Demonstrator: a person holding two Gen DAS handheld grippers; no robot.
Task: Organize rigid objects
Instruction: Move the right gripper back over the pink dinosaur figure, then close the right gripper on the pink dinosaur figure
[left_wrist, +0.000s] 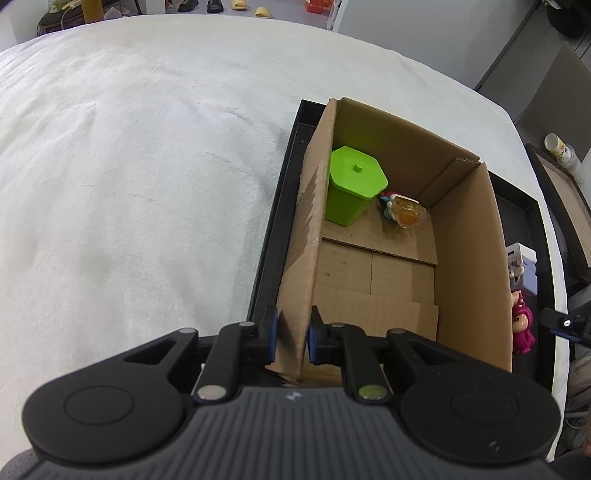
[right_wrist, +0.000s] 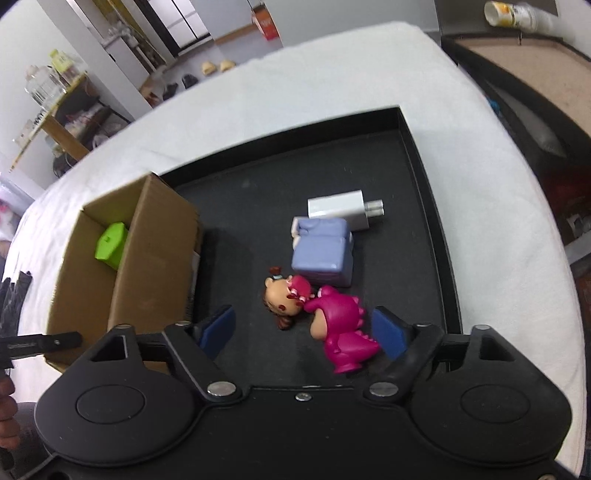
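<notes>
A: Toys and small hard things are split between two spots. Inside the cardboard box (left_wrist: 399, 258) stand a green lidded pot (left_wrist: 354, 184) at the far end and, just beside it, a small orange and clear toy (left_wrist: 404, 212).

B: And the rest?

A: On the black tray (right_wrist: 428, 177), right of the box: a white charger (right_wrist: 341, 212) lying on its side, a pale blue block toy (right_wrist: 325, 251) touching it, and nearest the camera a pink dinosaur-suit doll (right_wrist: 340, 328) lying down, its head against a second little doll head (right_wrist: 282, 299). Tray and box sit on a white cloth (left_wrist: 129, 166).

B: What are the grippers doing?

A: Left gripper (left_wrist: 291, 339) is pinched tight on the box's near left wall, one blue pad on each side of the cardboard. Right gripper (right_wrist: 306, 332) hangs over the tray, pointing steeply down, jaws apart with the pink doll between them. Its right pad looks very close to the doll's back; I cannot tell if it touches. The left pad is clear.
</notes>
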